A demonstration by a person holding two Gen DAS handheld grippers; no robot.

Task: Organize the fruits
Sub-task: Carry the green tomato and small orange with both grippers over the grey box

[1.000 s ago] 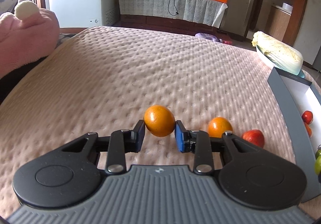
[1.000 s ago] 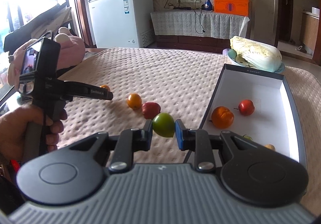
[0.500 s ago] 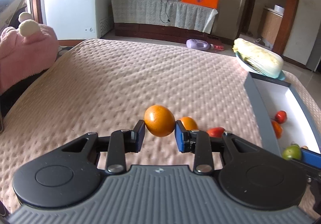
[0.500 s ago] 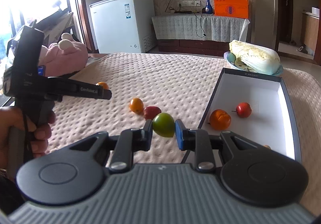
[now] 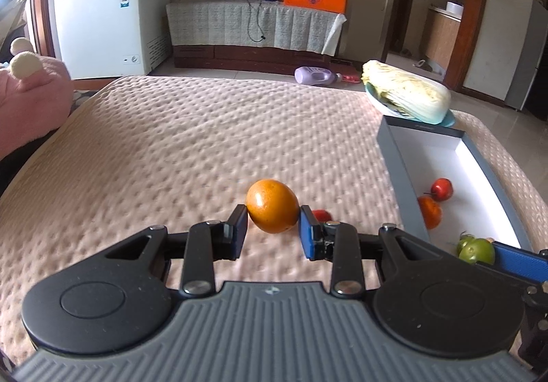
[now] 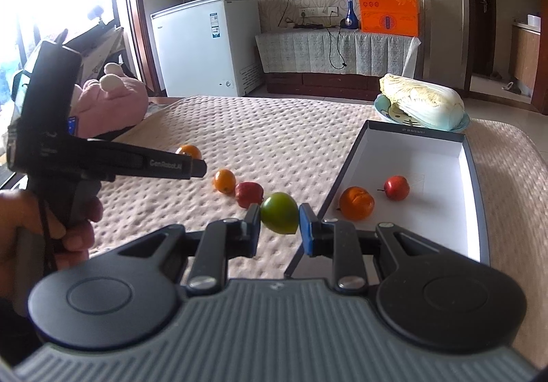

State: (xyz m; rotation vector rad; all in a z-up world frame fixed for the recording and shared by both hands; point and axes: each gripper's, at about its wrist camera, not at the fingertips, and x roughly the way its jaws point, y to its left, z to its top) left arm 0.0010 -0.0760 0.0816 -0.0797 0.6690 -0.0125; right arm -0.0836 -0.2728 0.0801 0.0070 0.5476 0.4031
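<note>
Left wrist view: left gripper clamped on an orange, low centre, above the quilt. Right wrist view: right gripper clamped on a green fruit, low centre; beyond, right of frame, box holding tangerine and red fruit; cabbage behind.
</note>
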